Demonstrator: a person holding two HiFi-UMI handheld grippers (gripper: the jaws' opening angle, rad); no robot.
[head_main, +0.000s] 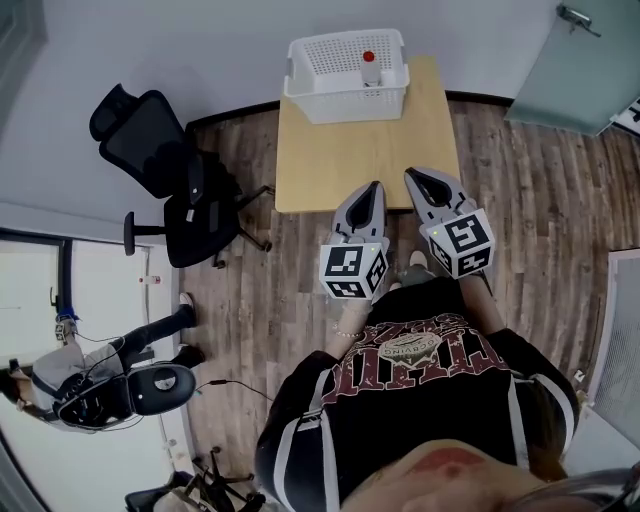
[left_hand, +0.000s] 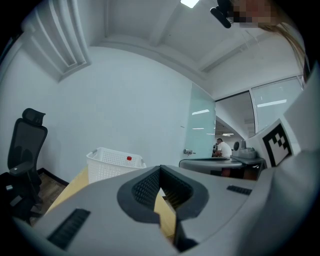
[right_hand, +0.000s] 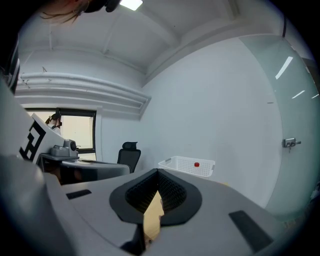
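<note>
Hand-held gripper (left_hand: 160, 167) (ribbed pads (left_hand: 146, 188)), perforated plastic basket (left_hand: 107, 169)

One table (head_main: 350, 165) carries one white basket (head_main: 345, 104) at the far edge of its tabletop, and one red-capped bottle (head_main: 370, 64) stands in that basket. Two grippers hang just off the near edge: one left gripper (head_main: 374, 187) and one right gripper (head_main: 410, 175) (each with one marker cube (head_main: 353, 268), two in all). One black office chair (head_main: 150, 140) stands off the left edge.

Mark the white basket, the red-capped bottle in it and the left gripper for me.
white basket (head_main: 345, 108): head view, front wall.
red-capped bottle (head_main: 369, 57): head view, its red cap.
left gripper (head_main: 375, 186): head view, where the closed tips meet.
</note>
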